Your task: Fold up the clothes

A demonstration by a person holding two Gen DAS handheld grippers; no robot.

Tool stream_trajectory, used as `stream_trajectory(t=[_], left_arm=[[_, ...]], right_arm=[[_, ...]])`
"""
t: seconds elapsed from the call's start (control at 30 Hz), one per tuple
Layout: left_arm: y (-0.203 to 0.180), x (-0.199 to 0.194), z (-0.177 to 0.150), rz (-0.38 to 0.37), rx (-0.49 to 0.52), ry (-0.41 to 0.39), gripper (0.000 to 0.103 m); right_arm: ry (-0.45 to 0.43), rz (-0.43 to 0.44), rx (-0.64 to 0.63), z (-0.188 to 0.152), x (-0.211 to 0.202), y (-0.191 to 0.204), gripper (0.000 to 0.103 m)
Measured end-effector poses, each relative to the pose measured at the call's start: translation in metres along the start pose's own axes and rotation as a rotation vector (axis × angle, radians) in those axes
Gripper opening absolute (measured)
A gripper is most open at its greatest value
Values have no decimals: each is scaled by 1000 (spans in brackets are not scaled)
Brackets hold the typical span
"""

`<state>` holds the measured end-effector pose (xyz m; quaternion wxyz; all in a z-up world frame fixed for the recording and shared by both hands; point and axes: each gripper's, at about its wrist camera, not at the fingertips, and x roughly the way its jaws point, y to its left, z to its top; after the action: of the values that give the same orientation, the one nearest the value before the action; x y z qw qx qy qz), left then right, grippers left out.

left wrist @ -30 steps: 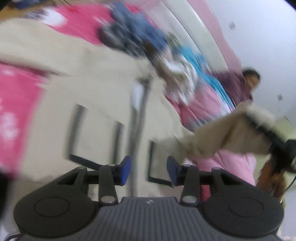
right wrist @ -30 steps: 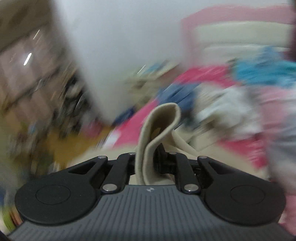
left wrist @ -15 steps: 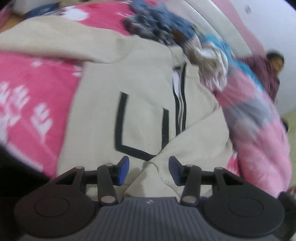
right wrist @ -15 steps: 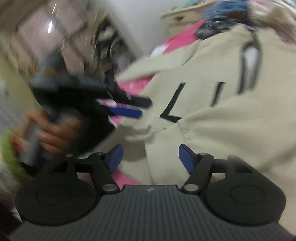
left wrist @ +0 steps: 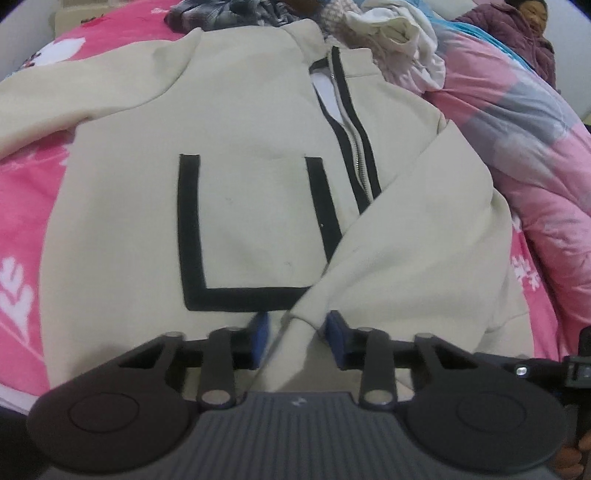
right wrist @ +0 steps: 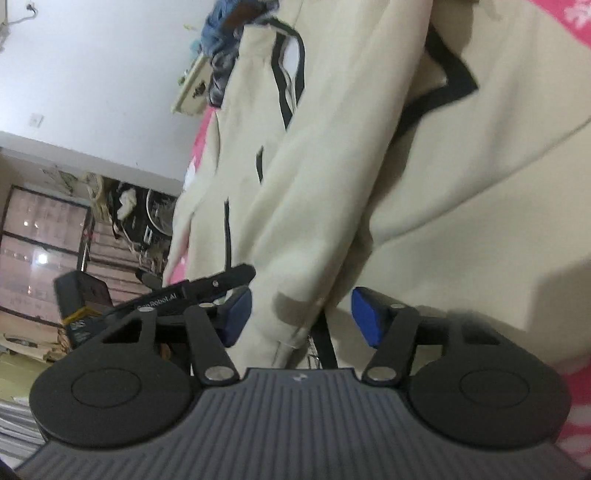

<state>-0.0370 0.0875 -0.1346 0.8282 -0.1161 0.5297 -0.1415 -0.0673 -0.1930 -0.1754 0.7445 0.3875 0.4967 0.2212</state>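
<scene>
Cream zip jacket (left wrist: 258, 192) spread front-up across the pink bedspread (left wrist: 26, 206), collar toward the far edge beside a heap of other clothes (left wrist: 388, 26), one sleeve (left wrist: 399, 236) folded diagonally over the front, cuff toward the near edge. Left gripper (left wrist: 297, 338) at that cuff, jaws just narrowed, cuff between the blue pads (left wrist: 260, 338), right pad against cloth, left pad not clearly pressing. Right gripper (right wrist: 301, 317) at the jacket's hem, jaws apart after just closing a little, a fold of cream cloth between them, untouched. Pink quilt (left wrist: 517, 122) along the bed's right side.
</scene>
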Motion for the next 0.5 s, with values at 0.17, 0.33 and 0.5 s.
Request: stream_trajectory(t=[0.17,0.33,0.5], left_arm=[[-15,-7,-2,51,78,-59,10],[-20,-32,9,79,115,-120,10],[-11,-18,11,140,131,-79,14]], right_arm=[[1,-13,-28,-2,4,1,13],[-23,50,-51,-2,-10,18,8],[0,30,-65,-4,12,21,9]])
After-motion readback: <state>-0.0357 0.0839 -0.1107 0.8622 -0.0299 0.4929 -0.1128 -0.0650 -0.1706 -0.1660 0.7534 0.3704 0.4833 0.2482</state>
